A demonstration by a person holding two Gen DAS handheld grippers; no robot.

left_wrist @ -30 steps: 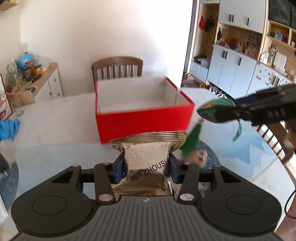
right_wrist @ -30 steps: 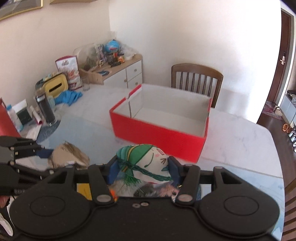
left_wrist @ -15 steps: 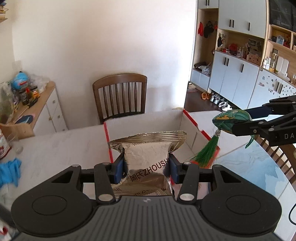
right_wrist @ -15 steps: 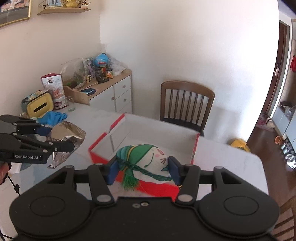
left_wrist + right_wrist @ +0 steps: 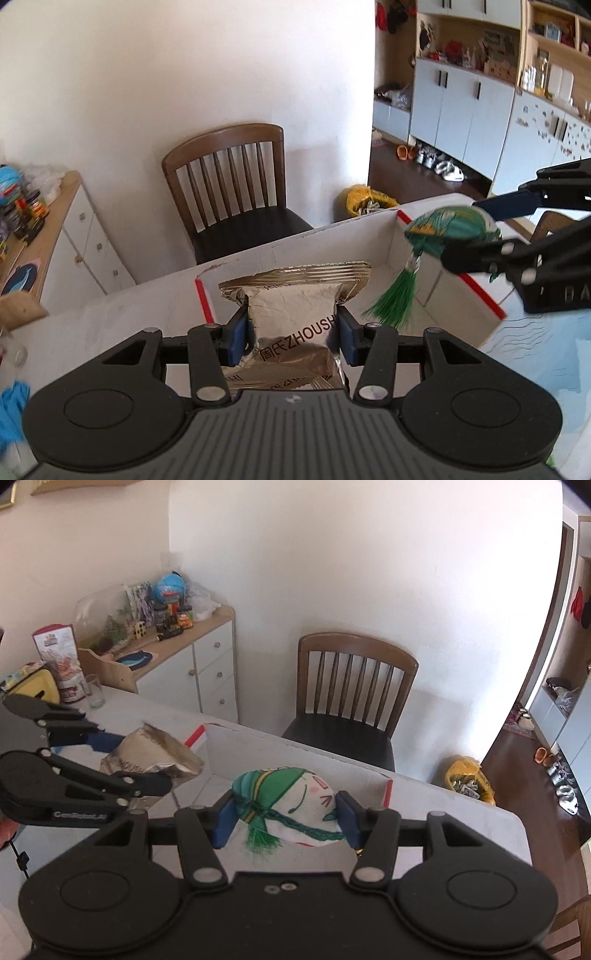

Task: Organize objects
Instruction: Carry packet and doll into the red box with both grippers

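Left wrist view shows the left gripper clenched on a foil packet and the right gripper clutching a tasselled doll, both over the red box, so lowering and releasing should follow.

The snack packet is silver foil with a gold ribbed top edge and dark lettering. The sachet is white with green stripes, a drawn face with pink cheeks, and a green tassel. The box is white inside with red edges, and the fingers carry blue pads.
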